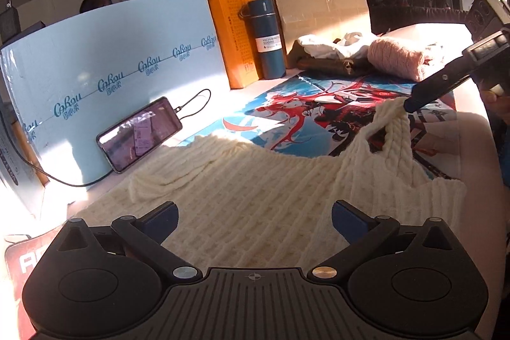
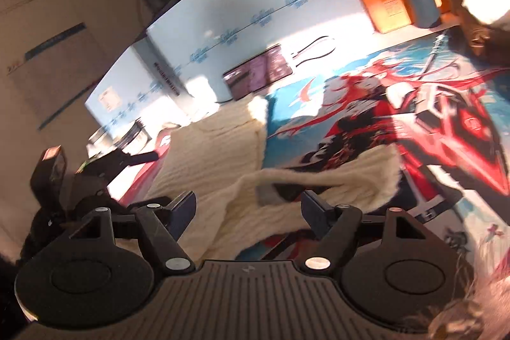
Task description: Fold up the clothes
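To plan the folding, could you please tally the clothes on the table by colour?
Cream sweater: 1
Pink knit: 1
White garment: 1, perhaps more bunched together
Brown garment: 1
Total: 4

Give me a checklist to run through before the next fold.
1. Left tongs open over the sweater: ok.
2. Right tongs gripping the sweater: cannot tell; jaws stand apart in the right wrist view, yet the knit rises to their tip in the left wrist view.
3. Sweater lying flat: not ok; its right side is lifted and bunched.
4. Phone apart from the sweater: cannot tell; the edge lies close beside it.
5. Right wrist view sharp: not ok; blurred.
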